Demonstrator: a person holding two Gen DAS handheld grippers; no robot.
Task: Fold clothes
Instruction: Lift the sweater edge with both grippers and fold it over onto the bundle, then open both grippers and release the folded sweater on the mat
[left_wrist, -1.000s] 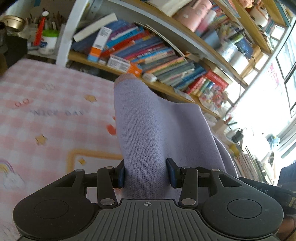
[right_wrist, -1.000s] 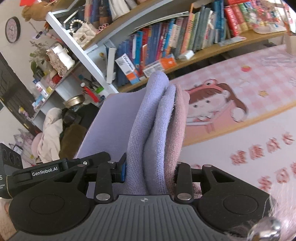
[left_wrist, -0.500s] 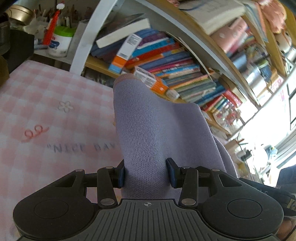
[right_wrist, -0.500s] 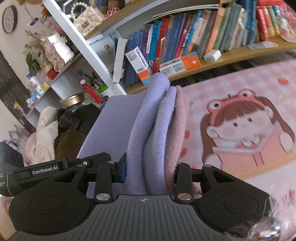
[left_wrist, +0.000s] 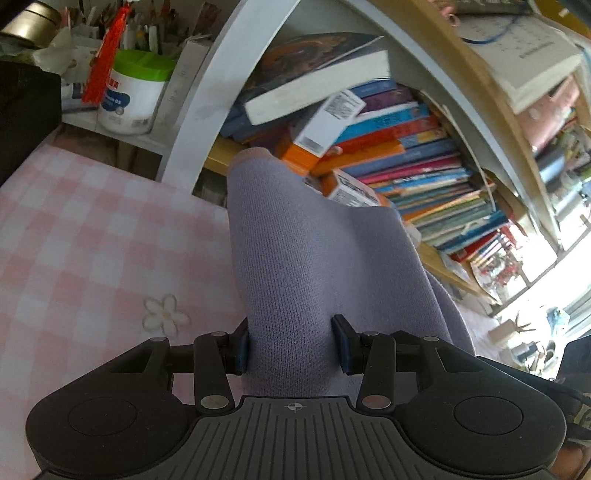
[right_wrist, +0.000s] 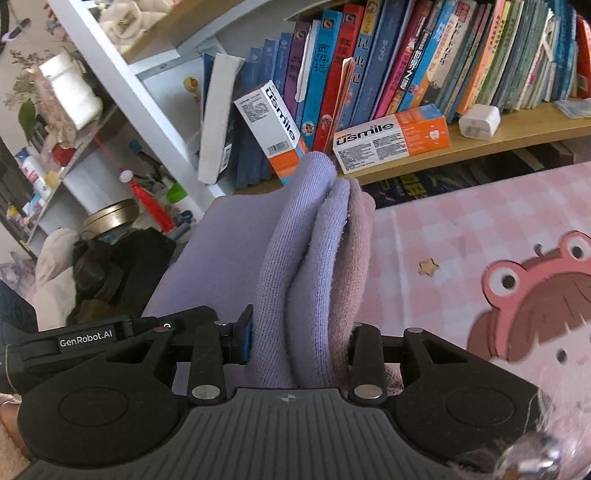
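Observation:
A lilac knitted garment (left_wrist: 295, 258) with a pink trim at its top edge stands up between the fingers of my left gripper (left_wrist: 291, 349), which is shut on it. In the right wrist view the same lilac garment (right_wrist: 306, 266) is bunched into several folds with a pinkish layer on the right, and my right gripper (right_wrist: 299, 345) is shut on that bundle. The other gripper (right_wrist: 85, 339), marked GenRobot.AI, shows at the left edge of that view. A stretch of the cloth spans between the two grippers. The lower part of the garment is hidden behind the gripper bodies.
A pink checked blanket (left_wrist: 74, 240) with a flower print, and a cartoon frog-hat figure (right_wrist: 535, 302), lies below. Close ahead stands a bookshelf (left_wrist: 406, 147) full of books and orange-white boxes (right_wrist: 391, 138). A white tub with a green lid (left_wrist: 129, 99) and a red tassel (left_wrist: 101, 74) sit left.
Both grippers have moved forward toward the bookshelf with the garment still gripped; the books loom larger and the blanket's print has slid back and down.

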